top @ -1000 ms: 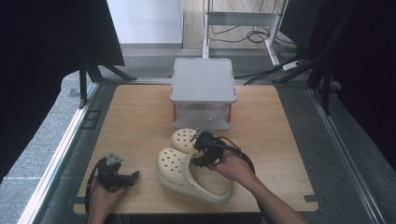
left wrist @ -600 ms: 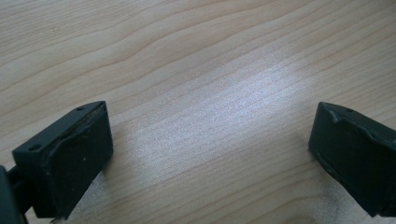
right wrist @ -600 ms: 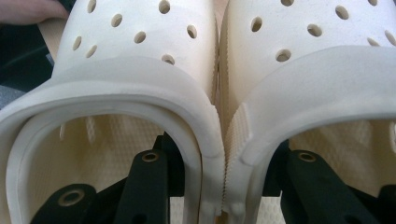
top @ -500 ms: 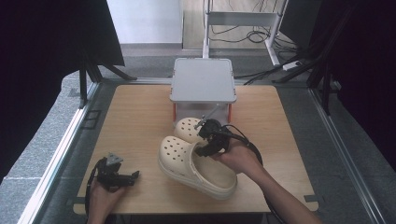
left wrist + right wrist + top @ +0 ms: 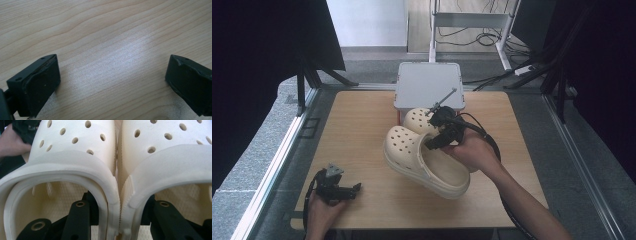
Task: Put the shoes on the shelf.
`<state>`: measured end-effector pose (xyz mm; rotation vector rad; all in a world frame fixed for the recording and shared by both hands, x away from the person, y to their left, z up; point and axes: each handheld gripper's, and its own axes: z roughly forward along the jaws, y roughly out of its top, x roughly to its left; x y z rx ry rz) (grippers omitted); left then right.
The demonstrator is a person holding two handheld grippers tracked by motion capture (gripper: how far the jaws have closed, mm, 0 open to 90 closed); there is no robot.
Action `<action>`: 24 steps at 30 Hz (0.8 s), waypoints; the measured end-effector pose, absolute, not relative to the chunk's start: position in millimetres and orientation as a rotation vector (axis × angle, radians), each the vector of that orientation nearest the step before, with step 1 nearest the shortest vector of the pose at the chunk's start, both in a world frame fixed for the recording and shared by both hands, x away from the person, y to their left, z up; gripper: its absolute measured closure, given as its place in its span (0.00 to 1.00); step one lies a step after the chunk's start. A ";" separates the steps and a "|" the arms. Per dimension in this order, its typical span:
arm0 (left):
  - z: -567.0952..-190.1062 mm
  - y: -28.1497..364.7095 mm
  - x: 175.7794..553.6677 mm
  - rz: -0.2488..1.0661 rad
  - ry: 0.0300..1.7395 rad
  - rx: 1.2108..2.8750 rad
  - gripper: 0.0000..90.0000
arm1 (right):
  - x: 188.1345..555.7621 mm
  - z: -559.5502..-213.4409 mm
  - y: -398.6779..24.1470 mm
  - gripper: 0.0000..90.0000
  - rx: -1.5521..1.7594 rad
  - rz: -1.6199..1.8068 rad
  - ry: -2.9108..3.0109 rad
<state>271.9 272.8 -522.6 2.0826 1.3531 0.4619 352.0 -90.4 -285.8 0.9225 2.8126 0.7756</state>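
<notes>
Right tool [image 5: 435,141] pinches a pair of cream foam clogs with perforated toes: one jaw inside each shoe, the two adjoining side walls pressed together between the jaws. Right gripper view: near clog [image 5: 72,170] and far clog [image 5: 170,160] sit side by side, walls touching along the seam. Pair hangs tilted above the middle of the light wooden desk [image 5: 357,130], toes pointing toward the far edge, just in front of the grey lidded plastic box [image 5: 428,85] at the far edge. Left tool [image 5: 353,188] rests on the desk near the near-left corner, jaws wide apart, nothing between them but bare wood [image 5: 112,62].
</notes>
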 end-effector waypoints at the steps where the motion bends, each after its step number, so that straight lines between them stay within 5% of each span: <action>1: -522.6 272.8 271.9 0.462 1.353 2.082 0.00 | 353.3 -283.6 -90.4 0.71 0.932 0.776 2.808; 24: -522.9 272.6 272.0 0.469 1.353 2.080 0.00 | 437.0 -254.6 -75.3 0.71 1.232 0.730 2.567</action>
